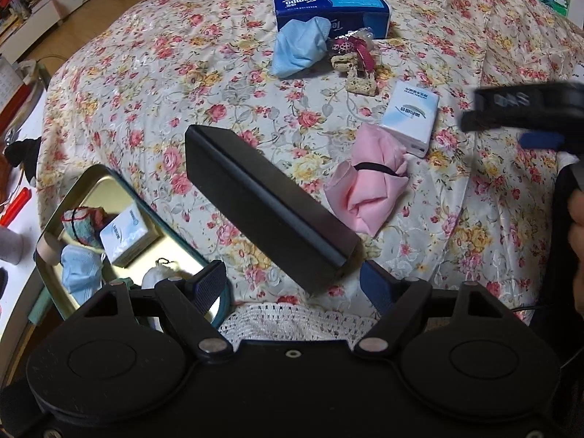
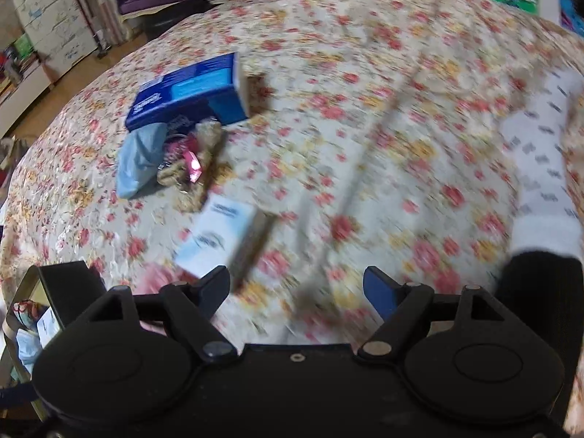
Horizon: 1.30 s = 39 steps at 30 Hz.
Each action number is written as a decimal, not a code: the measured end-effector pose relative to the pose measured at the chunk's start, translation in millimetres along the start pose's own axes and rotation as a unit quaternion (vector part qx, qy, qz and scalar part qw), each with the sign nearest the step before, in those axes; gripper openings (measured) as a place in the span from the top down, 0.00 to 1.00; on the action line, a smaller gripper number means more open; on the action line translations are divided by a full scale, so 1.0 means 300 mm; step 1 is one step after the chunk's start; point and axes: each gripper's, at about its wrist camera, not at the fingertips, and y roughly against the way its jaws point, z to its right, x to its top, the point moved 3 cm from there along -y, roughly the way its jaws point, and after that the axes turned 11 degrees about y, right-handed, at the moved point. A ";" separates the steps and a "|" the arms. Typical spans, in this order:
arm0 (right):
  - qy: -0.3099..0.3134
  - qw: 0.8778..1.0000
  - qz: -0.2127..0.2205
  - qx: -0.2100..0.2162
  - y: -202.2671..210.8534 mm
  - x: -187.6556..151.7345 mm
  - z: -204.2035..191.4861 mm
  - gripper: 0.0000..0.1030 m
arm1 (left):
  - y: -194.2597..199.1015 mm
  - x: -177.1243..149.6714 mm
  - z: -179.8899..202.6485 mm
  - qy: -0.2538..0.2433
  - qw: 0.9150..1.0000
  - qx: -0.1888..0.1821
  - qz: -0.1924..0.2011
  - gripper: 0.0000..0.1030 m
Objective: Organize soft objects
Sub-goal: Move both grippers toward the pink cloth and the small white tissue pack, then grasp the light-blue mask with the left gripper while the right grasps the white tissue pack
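A floral bedspread [image 1: 153, 84] covers the bed, and the soft things lie scattered over it. Toward the far side sits a dark blue tissue box [image 1: 330, 9], with a crumpled light blue face mask [image 1: 299, 49] touching its near edge and a small tangle of pink-ribboned trinkets [image 1: 356, 60] just beside the mask. Nearer in, a white tissue packet [image 1: 410, 122] lies against a bundle of pink cloth [image 1: 365, 189] banded with a black elastic. At the bed's left edge stands an open metal tin [image 1: 54, 215] — inside it I can see another blue mask, a white tissue packet, a knitted piece and something white and fluffy. The left gripper [image 1: 292, 284] hangs over the near edge with its jaws standing apart; a long black slab [image 1: 270, 204] reaches up and left from between the fingers, but I cannot tell whether the pads press on it. The right gripper [image 2: 297, 286] — seen blurred in its own view — holds nothing, its jaws wide over bare bedspread, the white packet just beyond its left finger [image 2: 215, 284]. From the left camera it shows as a dark smear at the right edge.
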 end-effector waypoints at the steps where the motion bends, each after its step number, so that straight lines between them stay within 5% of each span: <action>1: 0.009 1.000 0.000 0.000 -0.015 0.016 -0.018 0.23 | -0.003 0.007 0.000 -0.001 1.000 0.000 0.000 0.25; 14: 0.168 0.986 -0.009 -0.019 -0.176 0.099 -0.213 0.19 | -0.016 0.100 -0.018 -0.008 1.000 0.010 0.004 0.25; 26: 0.225 0.974 -0.008 0.016 -0.214 0.113 -0.228 0.11 | -0.033 0.224 0.025 -0.025 1.000 0.019 0.001 0.25; 32: 0.171 0.983 -0.034 0.053 -0.255 0.131 -0.154 0.11 | -0.064 0.343 0.047 -0.016 1.000 0.018 -0.002 0.24; 39: 0.094 0.995 -0.032 0.022 -0.244 0.144 0.007 0.12 | -0.183 0.531 0.077 0.025 0.999 0.021 0.004 0.16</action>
